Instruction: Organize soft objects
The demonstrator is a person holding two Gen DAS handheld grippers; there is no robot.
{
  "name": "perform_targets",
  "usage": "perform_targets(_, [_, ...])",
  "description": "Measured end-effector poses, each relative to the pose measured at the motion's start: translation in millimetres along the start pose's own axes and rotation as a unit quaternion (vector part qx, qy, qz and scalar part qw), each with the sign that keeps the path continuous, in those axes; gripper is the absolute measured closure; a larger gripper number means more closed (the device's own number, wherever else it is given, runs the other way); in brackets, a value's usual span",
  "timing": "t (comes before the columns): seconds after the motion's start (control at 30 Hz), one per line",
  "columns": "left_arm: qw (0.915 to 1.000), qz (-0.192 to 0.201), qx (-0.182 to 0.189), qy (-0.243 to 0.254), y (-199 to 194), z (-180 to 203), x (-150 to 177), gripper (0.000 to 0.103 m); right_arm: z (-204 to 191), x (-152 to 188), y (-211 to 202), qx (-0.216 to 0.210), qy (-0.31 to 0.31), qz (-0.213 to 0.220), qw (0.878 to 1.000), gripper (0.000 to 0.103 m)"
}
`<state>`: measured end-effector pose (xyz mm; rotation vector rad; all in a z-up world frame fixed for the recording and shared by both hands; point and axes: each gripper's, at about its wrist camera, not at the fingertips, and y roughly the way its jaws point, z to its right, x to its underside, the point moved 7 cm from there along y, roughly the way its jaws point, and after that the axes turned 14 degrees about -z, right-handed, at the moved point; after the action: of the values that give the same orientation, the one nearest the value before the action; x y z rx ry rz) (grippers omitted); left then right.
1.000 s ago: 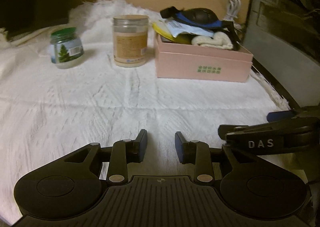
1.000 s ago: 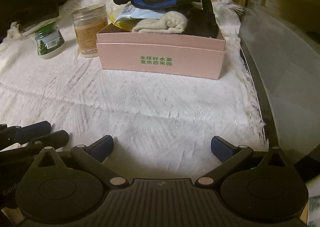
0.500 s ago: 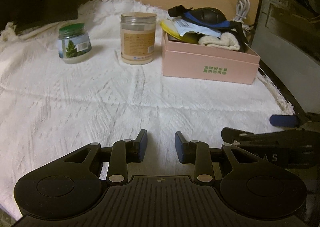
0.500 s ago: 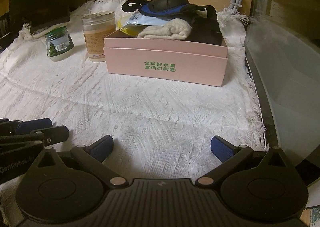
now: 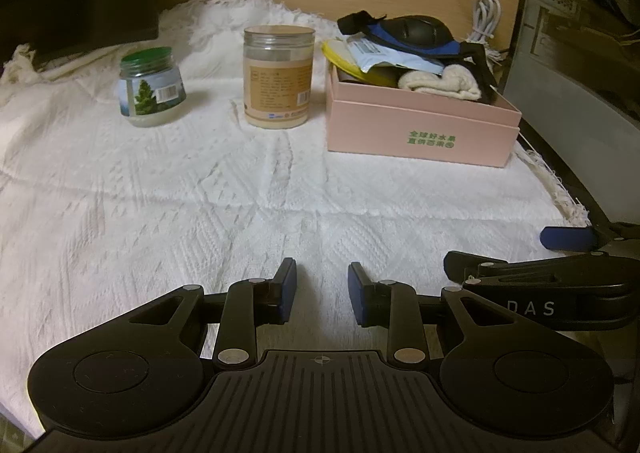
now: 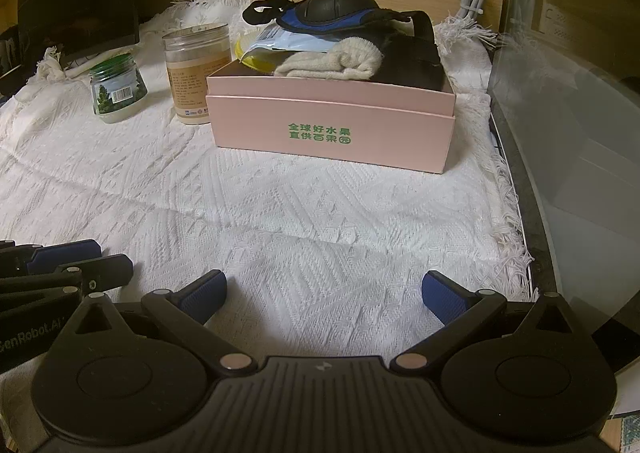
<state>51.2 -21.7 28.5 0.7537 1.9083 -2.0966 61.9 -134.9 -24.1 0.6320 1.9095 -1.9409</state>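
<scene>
Your left tool (image 5: 319,295) has its jaws closing a little, and nothing is between them; only the white woven cloth (image 5: 240,193) that covers the surface shows in the narrow gap. Compared with one second ago, this gap is slightly smaller, and in both views the pink cardboard box (image 6: 332,133) with green print now sits a bit lower and closer to the frame centre, although both tools keep nearly the same place over the cloth. Your right tool (image 6: 324,295) has its jaws spread wide and is empty as well.

The soft things are all in the pink box, piled above its rim: a cream knitted sock or cloth (image 6: 332,63) at the front, a black and blue padded item with straps (image 6: 332,11) on top, a pale blue packet (image 6: 280,39) and something yellow (image 5: 344,63) under it. I cannot tell what lies deeper inside. Beside the box, on its left, stand a tall clear plastic jar with beige label (image 5: 278,79) and a short glass jar with green lid (image 5: 150,87), both upright and apart from each other.

In my judgement, nothing soft is left on the open cloth, so the collecting looks finished or nearly so. The closing of the empty left tool suggests that you are resting, not preparing a grasp. The pile stands high, so pushing it could tip items out.
</scene>
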Motion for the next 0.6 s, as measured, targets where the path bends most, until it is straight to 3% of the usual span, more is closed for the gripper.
perform_targets(0.6, [1.0, 0.0, 0.0, -0.002, -0.2, -0.5, -0.2, 0.072, 0.2, -0.2, 0.2, 0.0, 0.0, 0.0, 1.0, 0.0])
